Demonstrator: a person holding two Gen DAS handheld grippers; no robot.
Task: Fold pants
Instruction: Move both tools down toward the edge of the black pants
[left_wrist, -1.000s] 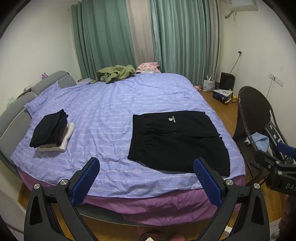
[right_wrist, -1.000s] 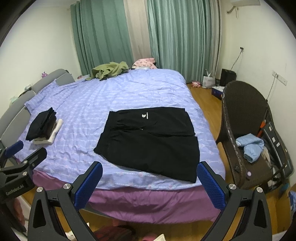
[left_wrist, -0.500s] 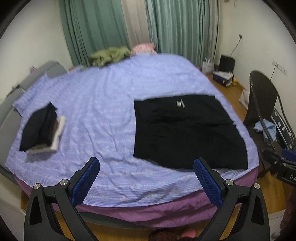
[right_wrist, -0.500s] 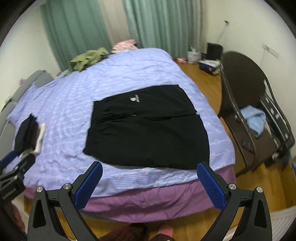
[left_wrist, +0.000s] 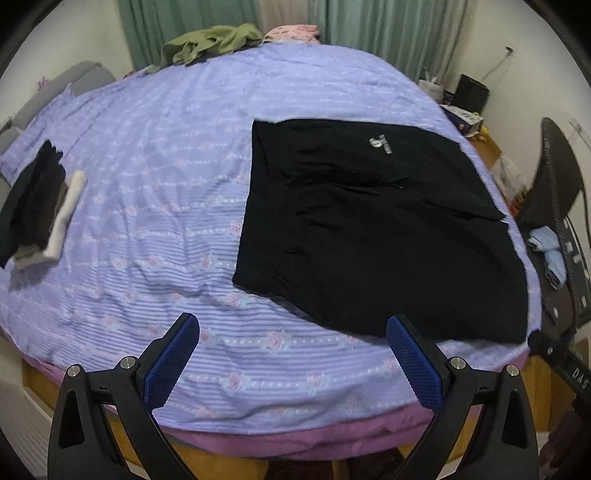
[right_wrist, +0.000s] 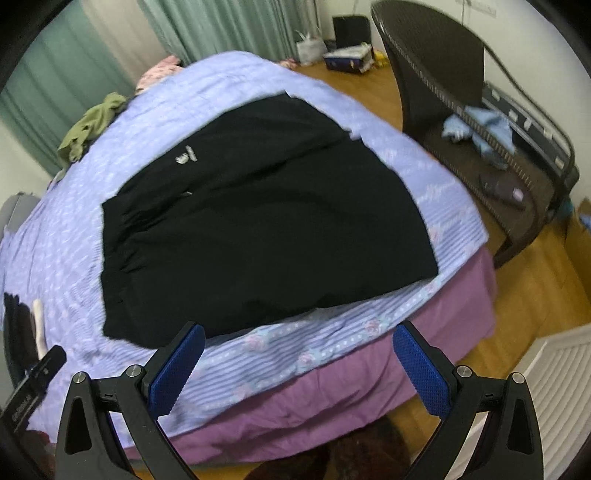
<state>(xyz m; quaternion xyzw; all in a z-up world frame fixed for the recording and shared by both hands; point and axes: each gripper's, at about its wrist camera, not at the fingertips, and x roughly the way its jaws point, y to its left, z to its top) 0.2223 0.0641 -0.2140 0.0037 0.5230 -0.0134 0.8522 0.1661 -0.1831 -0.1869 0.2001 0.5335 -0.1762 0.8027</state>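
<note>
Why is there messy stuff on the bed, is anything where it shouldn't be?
A green garment lies crumpled in a heap at the bed's far edge, next to something pink, unlike the neat folded stack on the left. The black pants lie flat but slightly askew to the near edge of the bed. Nothing looks spilled or damaged.

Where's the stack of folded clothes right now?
The folded stack sits on the bed's far left in the left wrist view, well apart from the black pants.

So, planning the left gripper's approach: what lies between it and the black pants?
Only bare striped bedspread between the open left gripper and the black pants; the left wrist view shows it.
</note>
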